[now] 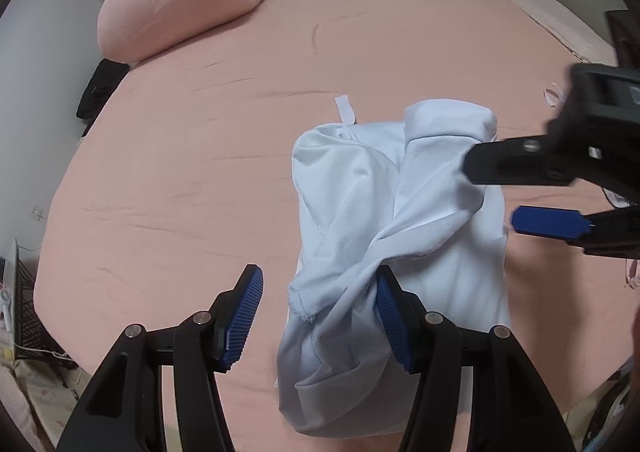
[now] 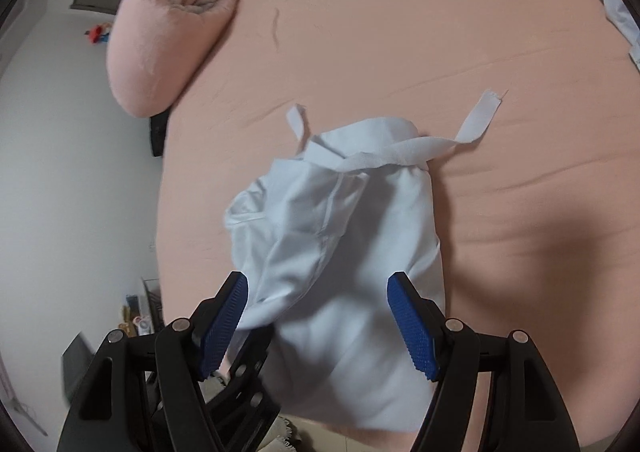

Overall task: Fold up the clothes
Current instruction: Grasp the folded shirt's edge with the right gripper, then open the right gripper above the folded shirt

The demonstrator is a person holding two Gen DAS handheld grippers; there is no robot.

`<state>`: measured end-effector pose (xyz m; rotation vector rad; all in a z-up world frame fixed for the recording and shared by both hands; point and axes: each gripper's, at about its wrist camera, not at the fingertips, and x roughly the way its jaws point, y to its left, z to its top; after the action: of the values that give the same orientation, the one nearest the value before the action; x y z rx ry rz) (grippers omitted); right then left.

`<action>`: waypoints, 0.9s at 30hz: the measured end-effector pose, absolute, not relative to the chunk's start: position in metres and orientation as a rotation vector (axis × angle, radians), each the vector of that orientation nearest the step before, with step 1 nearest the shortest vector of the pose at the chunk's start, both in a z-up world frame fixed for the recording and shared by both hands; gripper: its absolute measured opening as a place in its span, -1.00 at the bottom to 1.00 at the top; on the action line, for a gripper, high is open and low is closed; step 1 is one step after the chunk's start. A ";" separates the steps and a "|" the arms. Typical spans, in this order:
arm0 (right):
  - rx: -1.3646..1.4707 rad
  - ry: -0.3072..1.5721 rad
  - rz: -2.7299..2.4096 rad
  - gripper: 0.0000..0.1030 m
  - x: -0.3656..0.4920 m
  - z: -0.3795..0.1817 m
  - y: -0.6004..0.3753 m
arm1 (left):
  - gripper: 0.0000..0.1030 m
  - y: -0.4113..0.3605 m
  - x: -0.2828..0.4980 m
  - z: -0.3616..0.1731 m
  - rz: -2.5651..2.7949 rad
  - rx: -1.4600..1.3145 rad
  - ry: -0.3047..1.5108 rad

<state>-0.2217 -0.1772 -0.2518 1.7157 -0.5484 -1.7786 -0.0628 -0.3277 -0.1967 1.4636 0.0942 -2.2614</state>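
The fingers of the left gripper are spread wide, the right-hand pad pressed against a twisted fold of the pale blue garment; nothing is clamped. The fingers of the right gripper are likewise held apart over the cloth. The garment is gathered into a narrow, rumpled bundle on the pink bed, its white ties trailing loose. It appears partly folded; smoothing and tidying are judged to remain. Another white piece is seen farther off.
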 end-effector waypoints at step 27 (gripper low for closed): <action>1.564 -0.298 -1.820 -0.60 -0.214 -0.236 -0.278 | 0.06 -0.369 -0.053 -0.205 -2.184 1.443 0.429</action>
<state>-0.2136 -0.2782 -0.2359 1.5641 -0.2981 -1.8196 -0.0531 -0.3687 -0.2047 1.4433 0.4286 -2.1841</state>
